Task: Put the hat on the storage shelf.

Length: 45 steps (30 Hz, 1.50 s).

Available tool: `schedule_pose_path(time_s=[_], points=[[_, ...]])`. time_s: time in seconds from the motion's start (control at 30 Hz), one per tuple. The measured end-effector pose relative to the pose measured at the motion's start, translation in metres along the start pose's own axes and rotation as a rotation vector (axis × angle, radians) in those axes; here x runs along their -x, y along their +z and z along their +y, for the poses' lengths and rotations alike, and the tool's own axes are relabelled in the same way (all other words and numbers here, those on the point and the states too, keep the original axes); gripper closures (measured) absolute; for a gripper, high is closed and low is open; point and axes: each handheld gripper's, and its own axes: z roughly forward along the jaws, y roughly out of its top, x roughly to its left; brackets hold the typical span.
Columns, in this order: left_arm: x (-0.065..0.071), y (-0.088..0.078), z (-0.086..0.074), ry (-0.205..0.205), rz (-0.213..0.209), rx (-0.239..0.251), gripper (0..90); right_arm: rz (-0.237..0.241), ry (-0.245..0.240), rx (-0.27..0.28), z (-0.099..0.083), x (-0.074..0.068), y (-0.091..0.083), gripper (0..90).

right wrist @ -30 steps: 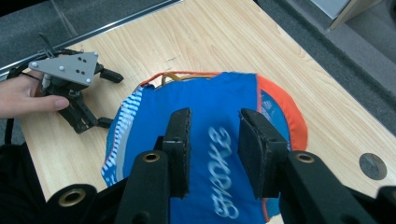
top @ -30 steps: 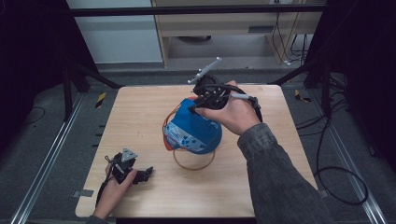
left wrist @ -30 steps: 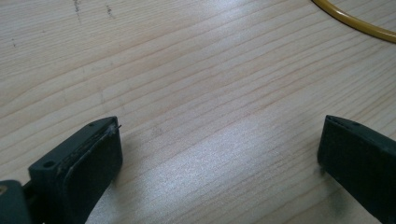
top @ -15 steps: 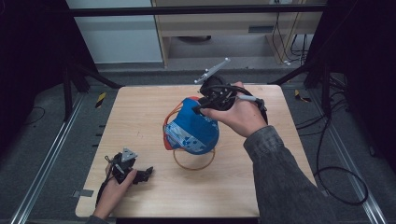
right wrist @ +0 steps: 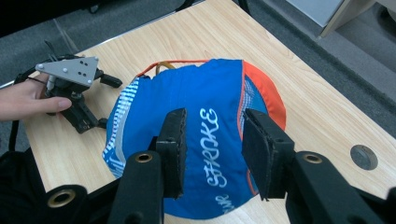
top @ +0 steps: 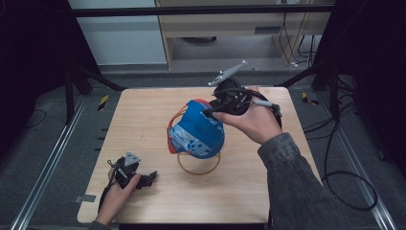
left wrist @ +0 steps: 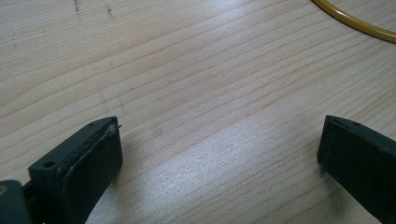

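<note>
Item 1: blue cap (top: 197,130), with orange trim and white lettering. We find it near the middle of the wooden table (top: 143,115), resting crown up on a yellow ring (top: 198,167) whose near arc shows from under its edge. In the right gripper view the cap (right wrist: 210,140) lies past and below the 2 jaws.

Item 2: right gripper (top: 213,109), held in the person's right hand (top: 256,120) over the far right side of the cap. In its own view we see its jaws parted with a clear gap between the pads, nothing clamped, the cap's cloth behind them; they have just been opening.

Item 3: left gripper (top: 151,176), held in the left hand (top: 117,194) at the near left corner of the table, well apart from the cap. In its own view we see its jaws spread wide over bare wood, nothing between them, with an arc of the yellow ring (left wrist: 355,23) at the top right. It also appears in the right gripper view (right wrist: 88,119), beside the cap.
</note>
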Motion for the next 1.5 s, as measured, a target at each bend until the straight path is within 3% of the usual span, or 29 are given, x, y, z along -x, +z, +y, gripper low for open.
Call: schedule_pose_path(time_s=[0.73,0.9,0.93,1.17,1.2,1.5], points=[[0.000,0.000,0.000,-0.001,0.000,0.003,0.0,-0.023,0.069,0.056,-0.040,0.014,-0.024,57.2],[0.000,0.000,0.000,0.000,0.001,0.003,0.0,-0.038,0.088,0.067,-0.050,0.016,-0.027,47.0],[0.000,0.000,0.000,-0.001,0.001,0.003,0.0,-0.051,0.095,0.078,-0.055,0.016,-0.027,39.7],[0.001,0.000,0.000,-0.003,0.000,0.004,0.0,-0.099,0.113,0.125,-0.067,0.016,-0.030,18.5],[0.001,0.000,0.000,-0.003,0.000,0.004,0.0,-0.119,0.114,0.141,-0.073,0.015,-0.030,10.9],[0.000,0.000,0.000,0.002,-0.001,0.000,0.0,-0.178,0.128,0.198,-0.099,0.021,-0.034,5.6]])
